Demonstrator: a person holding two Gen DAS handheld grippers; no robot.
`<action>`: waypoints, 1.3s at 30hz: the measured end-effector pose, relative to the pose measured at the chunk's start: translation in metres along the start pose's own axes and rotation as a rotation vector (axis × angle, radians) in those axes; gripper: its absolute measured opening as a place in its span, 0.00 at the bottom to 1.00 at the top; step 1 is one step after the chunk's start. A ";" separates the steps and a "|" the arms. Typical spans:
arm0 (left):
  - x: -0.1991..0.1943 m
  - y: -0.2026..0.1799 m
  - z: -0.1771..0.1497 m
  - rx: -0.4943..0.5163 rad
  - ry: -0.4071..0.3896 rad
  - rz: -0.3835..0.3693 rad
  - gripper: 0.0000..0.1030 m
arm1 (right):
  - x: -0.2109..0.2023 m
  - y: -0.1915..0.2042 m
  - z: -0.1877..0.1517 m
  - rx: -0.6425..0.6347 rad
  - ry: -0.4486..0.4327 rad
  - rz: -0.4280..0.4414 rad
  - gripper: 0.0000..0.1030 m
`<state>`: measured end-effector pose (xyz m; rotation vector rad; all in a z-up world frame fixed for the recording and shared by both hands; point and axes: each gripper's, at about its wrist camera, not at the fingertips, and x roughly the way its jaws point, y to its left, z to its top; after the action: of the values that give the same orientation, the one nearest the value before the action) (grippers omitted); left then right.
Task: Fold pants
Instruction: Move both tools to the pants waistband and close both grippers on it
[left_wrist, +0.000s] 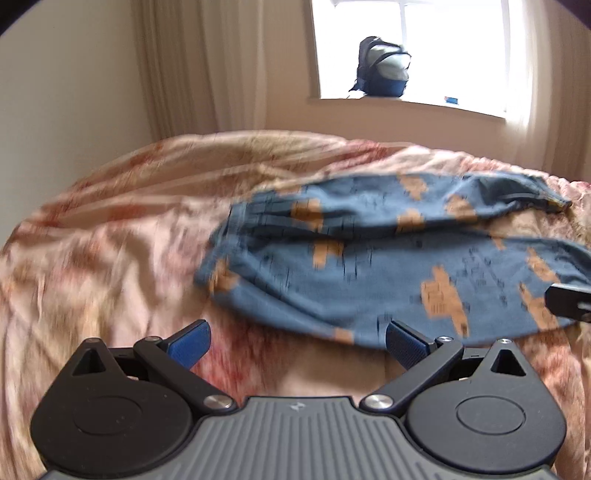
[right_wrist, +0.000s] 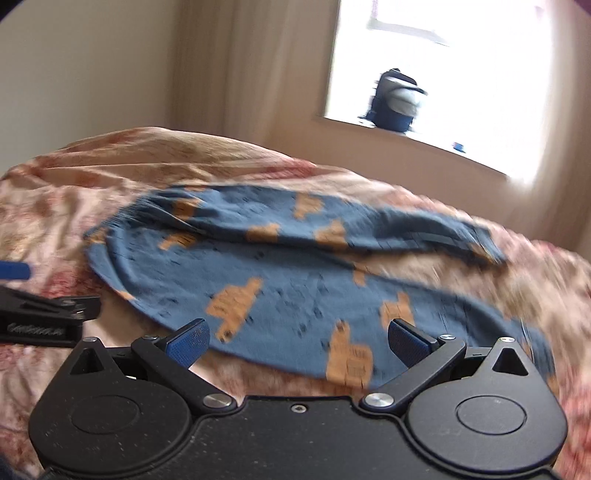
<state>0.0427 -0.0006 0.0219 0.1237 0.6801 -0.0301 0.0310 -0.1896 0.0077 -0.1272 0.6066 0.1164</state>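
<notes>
Tongs: left tongs (left_wrist: 297, 343) spread wide, empty, hovering over bedspread (left_wrist: 110, 258) just short of pants' near edge. Right tongs (right_wrist: 297, 343) also wide, empty, tips over near leg hem area.

Pants (left_wrist: 369, 266) lie across bed, blue with orange pattern, waistband toward 9 o'clock, 2 legs running toward 3 o'clock, far leg rumpled. Backpack (left_wrist: 384, 70) on windowsill at 12 o'clock.

Step, by judgement: approach before first grasp; no fold visible yet.

Next move calls for lowering both tongs onto near edge, pinching 1 fabric layer pair each, then lifting together. Frames blurred.

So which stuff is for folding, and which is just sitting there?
For folding: pants, left gripper, right gripper, both open, and the bed under them.

Just there: backpack on the windowsill, curtain.
</notes>
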 end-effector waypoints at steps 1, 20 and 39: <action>0.004 0.001 0.010 0.014 -0.003 -0.004 1.00 | -0.002 -0.004 0.011 -0.027 -0.007 0.051 1.00; 0.149 0.022 0.144 -0.031 0.044 0.043 1.00 | 0.145 -0.049 0.150 -0.311 0.130 0.811 1.00; 0.303 0.062 0.200 0.431 0.193 -0.216 0.99 | 0.327 -0.146 0.157 -0.275 0.203 0.387 0.92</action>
<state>0.4070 0.0401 -0.0082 0.4716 0.8711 -0.3774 0.4072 -0.2856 -0.0397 -0.2894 0.8117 0.5675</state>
